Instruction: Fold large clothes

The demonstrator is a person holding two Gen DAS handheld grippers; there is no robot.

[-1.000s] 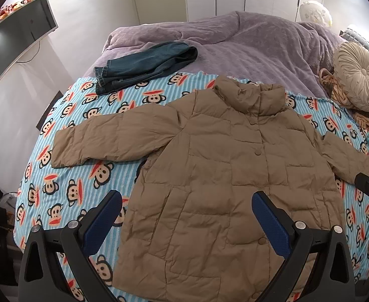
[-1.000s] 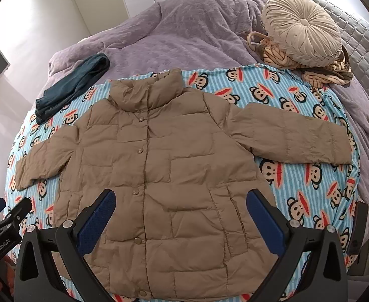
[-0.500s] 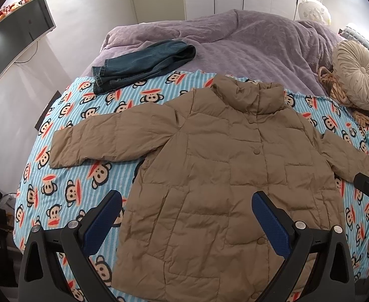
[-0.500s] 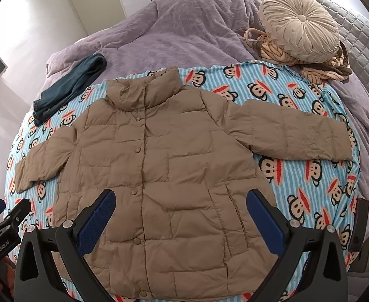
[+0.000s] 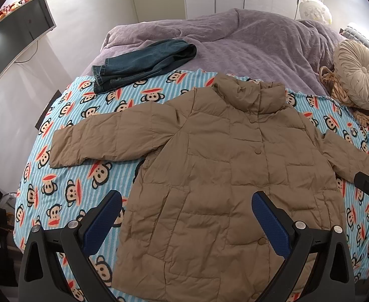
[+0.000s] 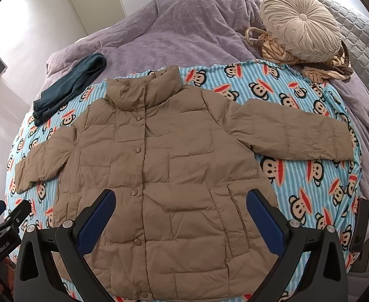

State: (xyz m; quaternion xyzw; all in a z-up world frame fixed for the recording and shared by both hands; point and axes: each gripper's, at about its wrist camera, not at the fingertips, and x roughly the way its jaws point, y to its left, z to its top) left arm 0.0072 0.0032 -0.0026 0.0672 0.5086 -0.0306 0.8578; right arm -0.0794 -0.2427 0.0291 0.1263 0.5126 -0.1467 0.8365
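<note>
A tan quilted puffer jacket [image 5: 224,176] lies flat, front up and buttoned, with both sleeves spread out, on a blue monkey-print sheet [image 5: 66,176]. It also shows in the right wrist view [image 6: 174,176]. My left gripper [image 5: 187,221] is open and empty, held above the jacket's lower left part. My right gripper [image 6: 180,219] is open and empty, held above the jacket's lower middle. Neither gripper touches the jacket.
Folded blue jeans [image 5: 144,63] lie at the sheet's far left edge on a purple bedspread [image 5: 247,40]. A round beige cushion [image 6: 300,25] on a woven basket sits far right. A monitor [image 5: 16,35] hangs on the left wall. The bed edge runs near me.
Both views have shifted slightly; the jacket sits a little lower and closer in frame. The jacket itself has not moved and both grippers stay open.
</note>
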